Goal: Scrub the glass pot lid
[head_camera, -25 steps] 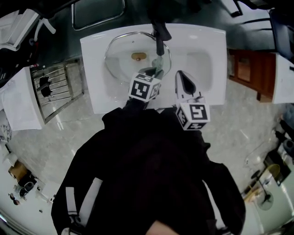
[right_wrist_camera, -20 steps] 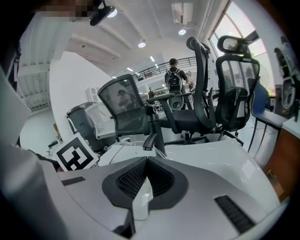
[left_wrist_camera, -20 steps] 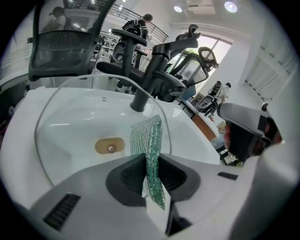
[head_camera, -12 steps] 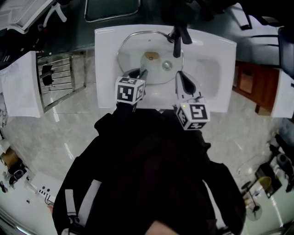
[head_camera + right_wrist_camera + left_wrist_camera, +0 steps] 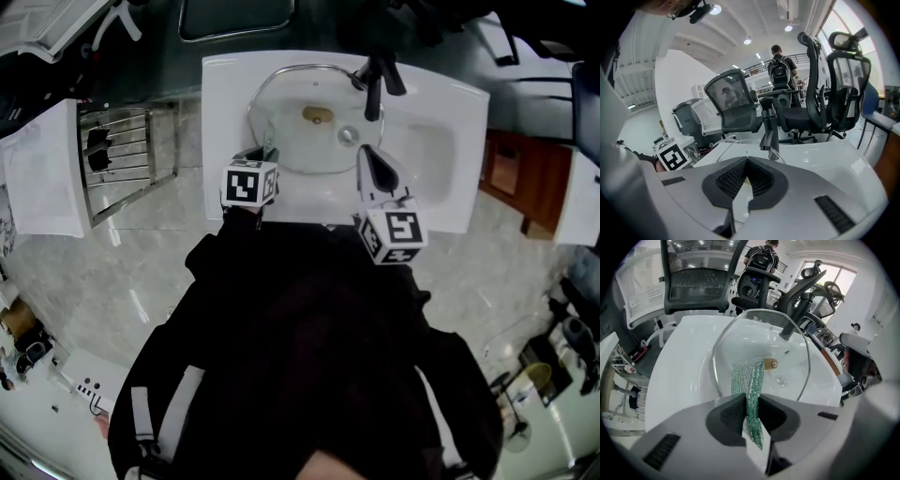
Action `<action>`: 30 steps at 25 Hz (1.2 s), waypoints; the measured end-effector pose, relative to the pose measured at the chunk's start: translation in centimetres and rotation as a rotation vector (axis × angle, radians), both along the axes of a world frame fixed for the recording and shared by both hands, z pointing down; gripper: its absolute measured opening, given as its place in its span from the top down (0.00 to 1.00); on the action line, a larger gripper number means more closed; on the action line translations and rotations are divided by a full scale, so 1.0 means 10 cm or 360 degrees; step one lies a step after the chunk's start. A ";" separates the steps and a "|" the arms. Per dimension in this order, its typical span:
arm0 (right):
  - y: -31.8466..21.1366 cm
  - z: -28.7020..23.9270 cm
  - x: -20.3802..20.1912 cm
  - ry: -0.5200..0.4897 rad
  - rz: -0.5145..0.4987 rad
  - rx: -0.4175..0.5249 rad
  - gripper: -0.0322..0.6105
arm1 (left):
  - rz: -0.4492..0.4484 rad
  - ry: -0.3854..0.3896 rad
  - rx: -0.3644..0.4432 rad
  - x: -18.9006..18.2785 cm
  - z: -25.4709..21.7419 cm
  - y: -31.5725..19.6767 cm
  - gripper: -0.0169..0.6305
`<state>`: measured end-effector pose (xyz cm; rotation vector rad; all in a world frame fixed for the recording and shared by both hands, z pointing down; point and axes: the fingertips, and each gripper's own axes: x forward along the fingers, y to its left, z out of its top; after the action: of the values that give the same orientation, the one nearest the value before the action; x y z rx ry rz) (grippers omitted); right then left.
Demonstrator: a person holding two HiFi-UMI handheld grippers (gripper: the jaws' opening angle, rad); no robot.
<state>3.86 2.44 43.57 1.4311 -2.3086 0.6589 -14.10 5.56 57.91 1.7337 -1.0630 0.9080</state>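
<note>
The glass pot lid lies in the white sink, metal rim up, with its brown knob near the middle. In the left gripper view the lid fills the basin ahead of the jaws. My left gripper is shut on a green mesh scrubber, which hangs over the lid's near rim. In the head view the left gripper sits at the basin's front left edge. My right gripper rests shut over the sink's front right, jaws closed with nothing seen between them.
A black faucet stands behind the lid, right of centre. A metal rack stands left of the sink and a wooden cabinet to the right. Office chairs and a person with a backpack stand beyond the sink.
My left gripper has drawn left and back with the scrubber, from over the lid's middle to its front left rim. The right gripper has stayed put.
</note>
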 end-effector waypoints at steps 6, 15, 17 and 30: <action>-0.02 0.01 0.02 -0.0007 0.0022 -0.0011 0.95 | 0.0096 0.0004 -0.0108 0.16 0.13 0.02 0.88; -0.03 0.02 0.11 0.0001 0.0063 -0.0011 0.95 | 0.0145 0.0032 -0.0198 0.30 0.32 0.04 0.88; -0.02 0.02 0.12 -0.0001 0.0068 -0.0014 0.95 | 0.0151 0.0035 -0.0212 0.31 0.35 0.04 0.88; 0.06 0.06 0.23 0.0014 0.0132 -0.0040 0.95 | 0.0238 0.0073 -0.0290 0.52 0.46 0.17 0.88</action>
<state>6.18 3.02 44.19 1.5216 -2.2366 0.7015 -8.85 7.25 62.55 1.6895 -0.8026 1.0203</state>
